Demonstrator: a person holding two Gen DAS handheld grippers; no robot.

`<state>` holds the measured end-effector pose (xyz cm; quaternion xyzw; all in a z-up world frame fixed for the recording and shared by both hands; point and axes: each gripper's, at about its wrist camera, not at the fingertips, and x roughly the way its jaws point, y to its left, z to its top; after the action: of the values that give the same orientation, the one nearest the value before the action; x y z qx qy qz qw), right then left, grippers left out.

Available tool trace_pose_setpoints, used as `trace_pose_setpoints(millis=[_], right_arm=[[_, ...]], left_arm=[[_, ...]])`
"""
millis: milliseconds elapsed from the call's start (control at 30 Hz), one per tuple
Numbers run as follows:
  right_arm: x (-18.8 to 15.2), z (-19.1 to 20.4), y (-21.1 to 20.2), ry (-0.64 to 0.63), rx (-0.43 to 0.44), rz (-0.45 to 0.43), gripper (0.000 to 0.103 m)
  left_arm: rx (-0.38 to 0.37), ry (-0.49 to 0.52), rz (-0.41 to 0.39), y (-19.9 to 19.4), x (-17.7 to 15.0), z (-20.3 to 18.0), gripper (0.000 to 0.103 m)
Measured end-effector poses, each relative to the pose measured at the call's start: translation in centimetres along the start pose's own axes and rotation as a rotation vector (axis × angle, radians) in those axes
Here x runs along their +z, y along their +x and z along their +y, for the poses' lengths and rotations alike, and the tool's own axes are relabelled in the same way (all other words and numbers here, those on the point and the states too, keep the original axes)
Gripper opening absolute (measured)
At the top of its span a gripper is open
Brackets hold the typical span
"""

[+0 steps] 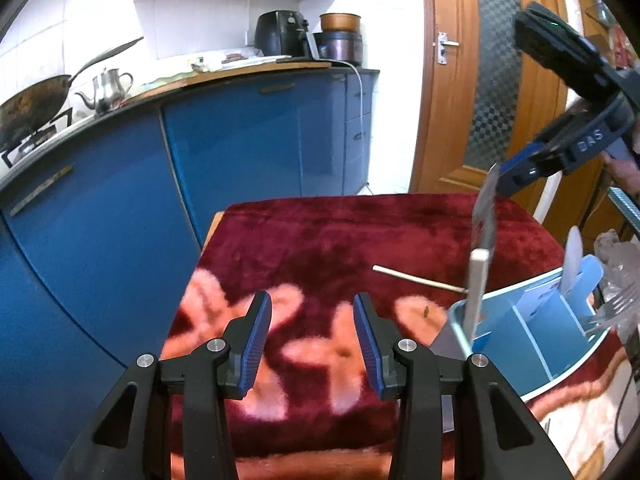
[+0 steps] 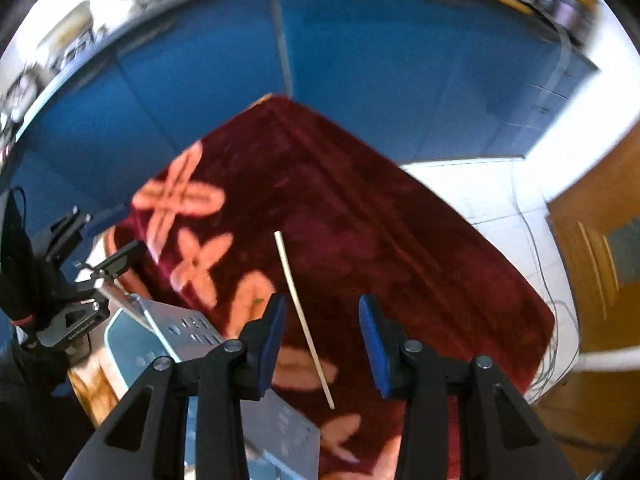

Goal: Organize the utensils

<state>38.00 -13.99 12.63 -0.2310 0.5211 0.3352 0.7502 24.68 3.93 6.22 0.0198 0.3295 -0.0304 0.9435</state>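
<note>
Right jaws spread, nothing pinched. Left jaws spread too, empty, over the red cloth on the desk.

Chopstick: lies flat on the cloth, alone. In the right wrist view it runs through the gap between my right jaws, long axis going from far-left to near-right, near end just past the right side of the gap. The jaws hang above it, not touching. Right hand is clearly the nearer one; from the left wrist view the stick lies well off to the right, near the caddy.

Caddy: light blue, divided into compartments, at the right edge of the desk. A slotted turner stands upright in its near-left compartment. A fork and a pale blade-like piece show in the far ones; exact compartments I cannot tell.

Judgement: chopstick is the last loose utensil in view. Next move likely a straight descent and pinch across its shaft.
</note>
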Motion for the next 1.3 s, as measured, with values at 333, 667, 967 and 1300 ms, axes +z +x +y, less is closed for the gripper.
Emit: trace_pose_setpoints(millis=[333, 667, 967, 1300], right_arm=[[3.5, 3.0, 7.4, -0.168, 0.068, 0.195, 0.034], [4.0, 4.0, 12.2, -0.242, 0.049, 0.328, 0.017], [4.0, 1.8, 10.9, -0.181, -0.039, 0.261, 0.007], [0.1, -4.5, 3.4, 0.074, -0.231, 0.047, 0.007]], left_arm=[[0.006, -0.083, 0.080, 2.5, -1.3, 1.9, 0.044], [-0.001, -0.146, 0.108, 3.5, -2.0, 2.9, 0.044], [-0.003, -0.140, 0.109, 3.7, -2.1, 2.6, 0.044], [-0.003, -0.126, 0.079, 2.7, -2.2, 2.0, 0.044]])
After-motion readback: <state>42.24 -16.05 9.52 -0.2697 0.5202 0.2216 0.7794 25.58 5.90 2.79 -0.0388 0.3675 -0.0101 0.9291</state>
